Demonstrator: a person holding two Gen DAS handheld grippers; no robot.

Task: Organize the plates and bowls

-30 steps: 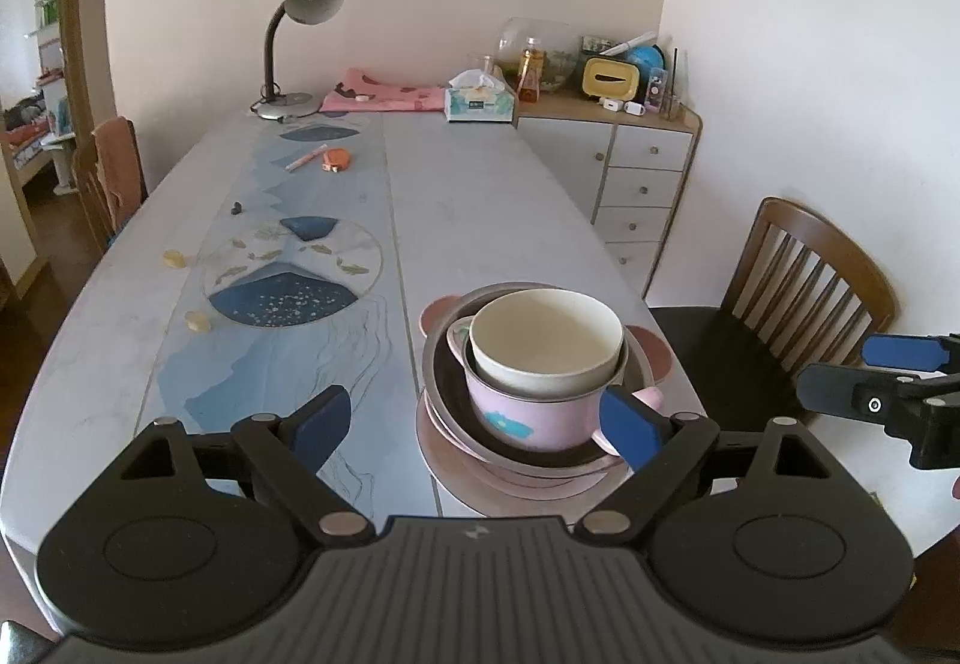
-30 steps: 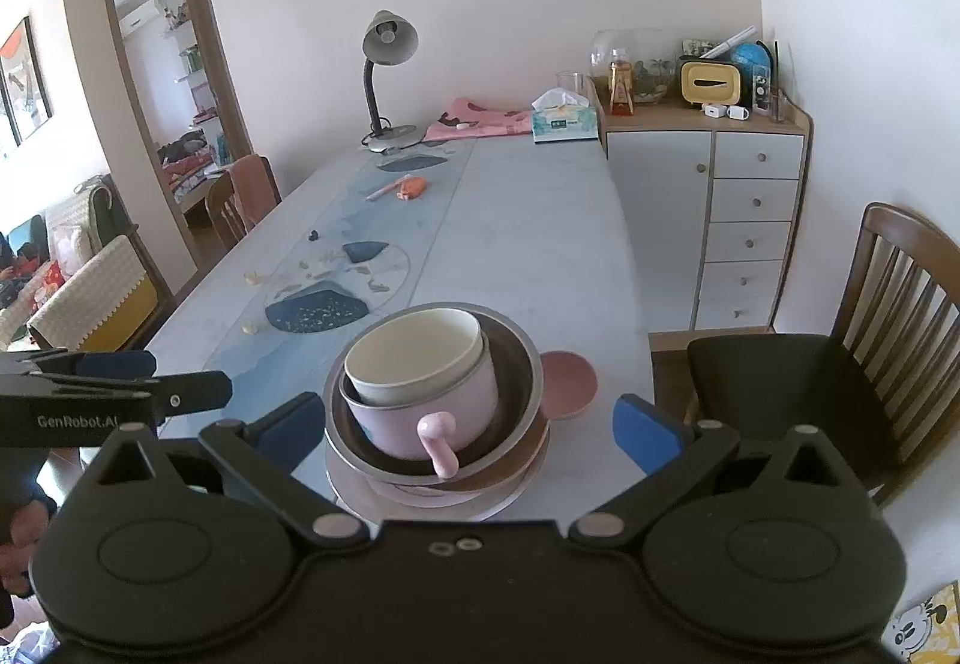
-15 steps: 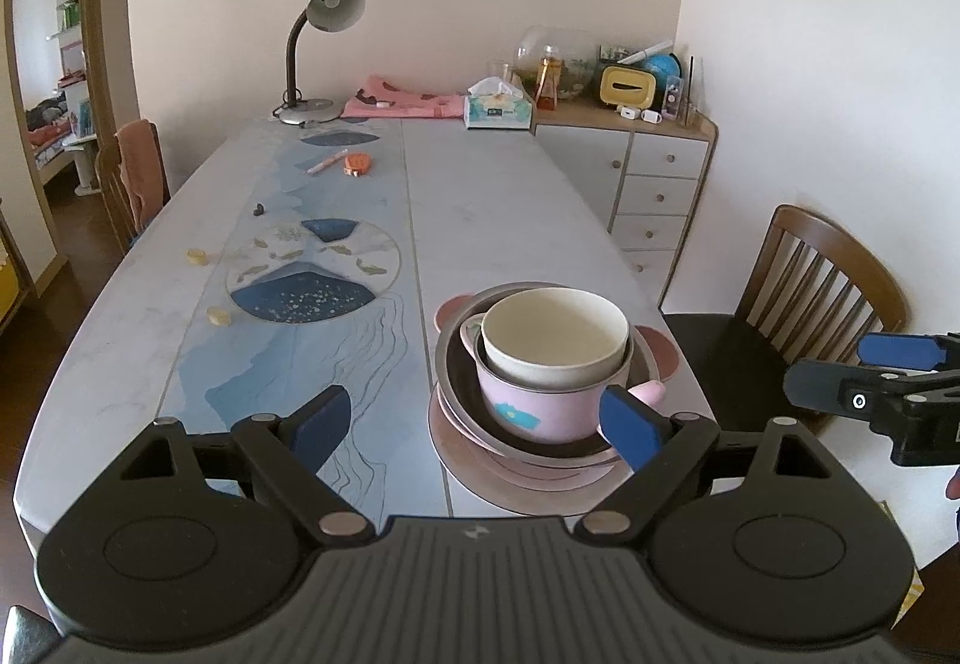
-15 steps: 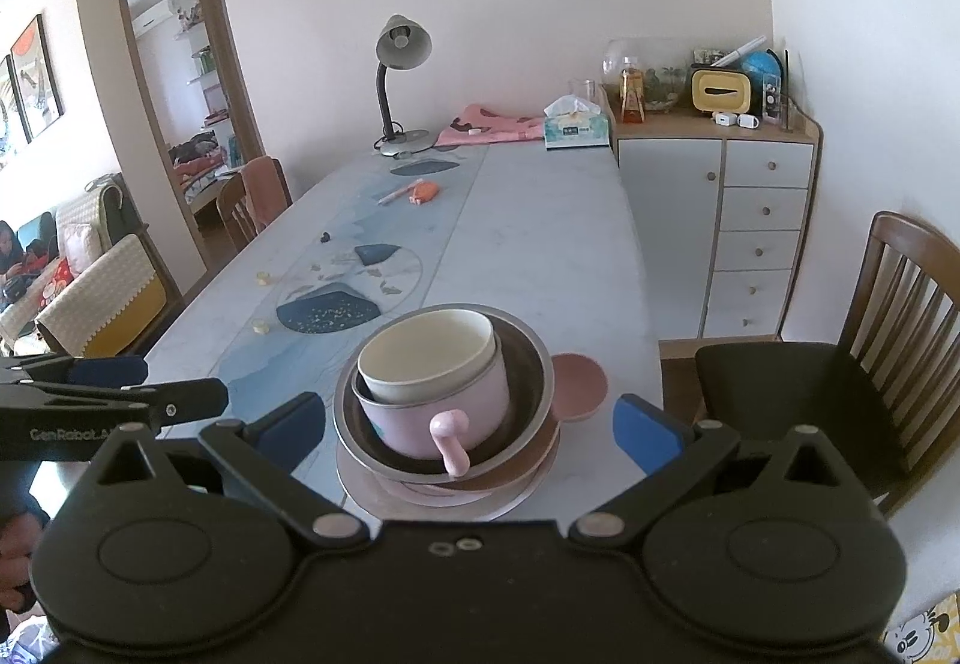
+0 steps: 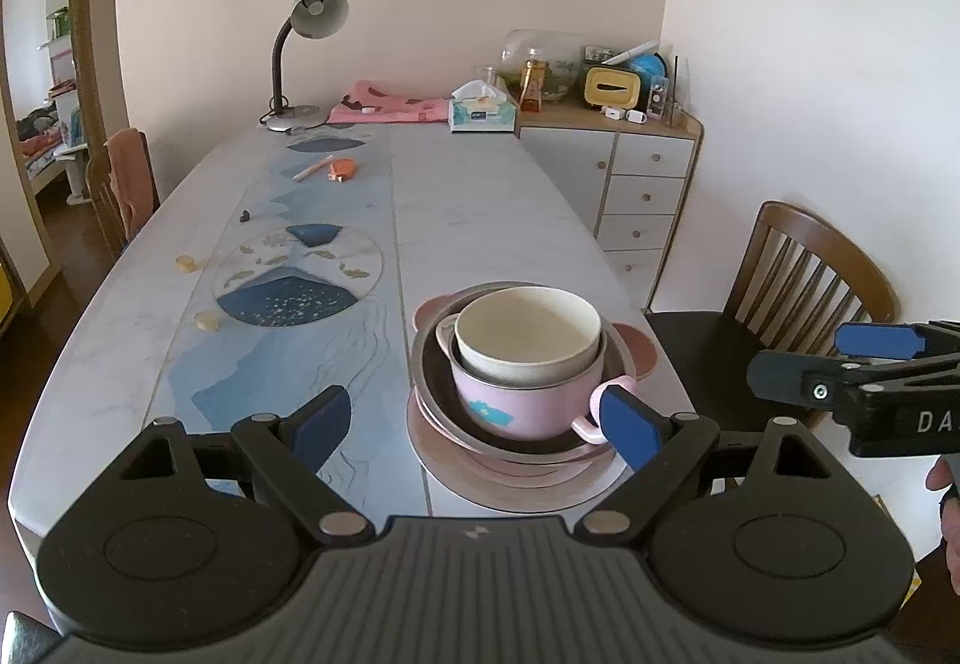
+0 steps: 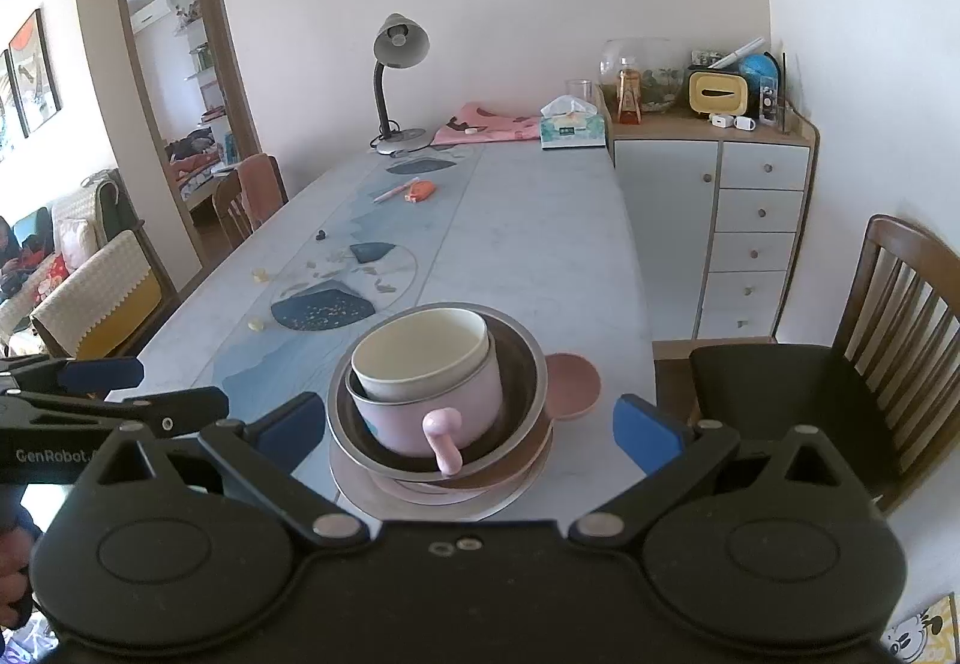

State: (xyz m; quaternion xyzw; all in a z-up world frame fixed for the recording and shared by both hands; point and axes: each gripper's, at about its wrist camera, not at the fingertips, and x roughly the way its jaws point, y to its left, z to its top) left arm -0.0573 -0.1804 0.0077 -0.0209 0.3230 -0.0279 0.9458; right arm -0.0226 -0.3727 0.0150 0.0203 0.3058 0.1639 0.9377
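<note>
One stack sitting near the marble table's (image 5: 480, 220) front edge: cream round bowl (image 5: 528, 334) nesting inside pink handled mug-shaped pot (image 5: 522, 403), resting in steel bowl (image 6: 522, 364) atop pink ceramic plates (image 5: 510, 478). Both hovering empty, jaws spread wide: left gripper (image 5: 474, 421), right gripper (image 6: 468, 430).

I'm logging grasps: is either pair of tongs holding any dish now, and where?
Nothing is held. The left tongs and right tongs are both open, short of the stacked dishes.
</note>
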